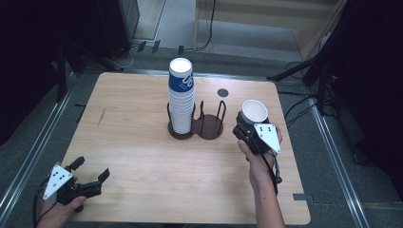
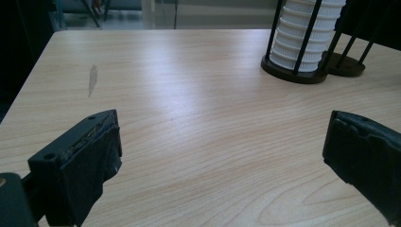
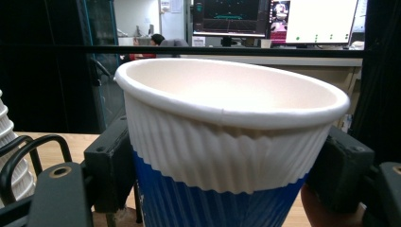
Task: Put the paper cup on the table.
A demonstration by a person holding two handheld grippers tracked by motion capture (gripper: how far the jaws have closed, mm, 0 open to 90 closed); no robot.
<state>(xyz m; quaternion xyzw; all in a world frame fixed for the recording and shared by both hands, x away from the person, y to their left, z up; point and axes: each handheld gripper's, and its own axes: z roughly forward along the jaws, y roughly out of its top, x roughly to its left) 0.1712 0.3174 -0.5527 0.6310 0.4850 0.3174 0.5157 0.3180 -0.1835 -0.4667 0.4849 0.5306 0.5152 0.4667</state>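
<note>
We see a wooden table [image 1: 142, 142] with a dark round mark [image 1: 222, 92], monitors [image 3: 274, 16] behind, and a black stand leg [image 1: 297, 71] on the grey floor [image 1: 228, 28].

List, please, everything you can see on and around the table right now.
table: one, light wood, centre.
cup holder: one, dark, two bays, mid-table.
cup stack: one, white with blue top cup, in holder's left bay.
paper cup: one, white and blue, upright in right gripper, right of holder.
round mark: one, dark, far table edge.
left gripper: black, fingers apart, near-left corner.
right gripper: black, fingers clamping cup.
</note>
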